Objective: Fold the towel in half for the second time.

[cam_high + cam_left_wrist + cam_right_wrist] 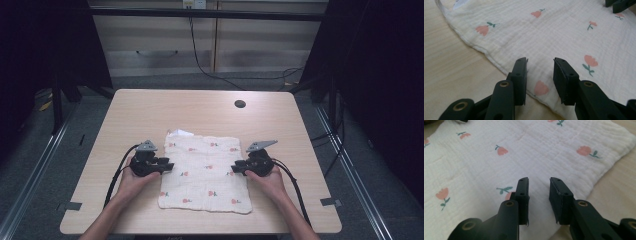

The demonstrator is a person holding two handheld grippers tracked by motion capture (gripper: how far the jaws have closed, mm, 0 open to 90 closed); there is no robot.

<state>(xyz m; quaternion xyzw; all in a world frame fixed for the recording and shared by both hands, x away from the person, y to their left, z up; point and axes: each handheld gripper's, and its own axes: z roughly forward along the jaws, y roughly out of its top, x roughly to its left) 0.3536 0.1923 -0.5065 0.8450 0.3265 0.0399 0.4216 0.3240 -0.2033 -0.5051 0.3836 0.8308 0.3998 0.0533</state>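
In the middle of the tabletop [150, 107], toward my side, lies the cloth [205, 172]: a white crinkled square printed with small pink tulips, spread flat in what looks like a single layer, a little white tag [181, 133] peeking out at its far left corner. I can't tell whether it is already doubled over; the edges look soft and thick, but no fold line shows clearly.

Now the left gripper [167, 165] sits right at the cloth's left edge, about halfway along, and in the left gripper view its fingers [521, 75] are parted with the hem running under them, nothing pinched between. Over on the other side, the right gripper [236, 169] mirrors it at the right edge, and the right gripper view shows its fingers [522, 195] spread as well, poised over the fabric near the border, not biting yet.

So here's my read: both sides lined up, both sets of fingers released, and the grab itself not made. If this is a fold, nothing of it is done that I can confirm; the cloth is flat and square to the tabletop. What's left is everything that counts: close on each edge, lift together, carry the fabric over and lay it down even.

Beyond the cloth, bare wood all around, a dark round cable hole [240, 104] near the far edge, and the person's hands wrapped around both grippers from below.
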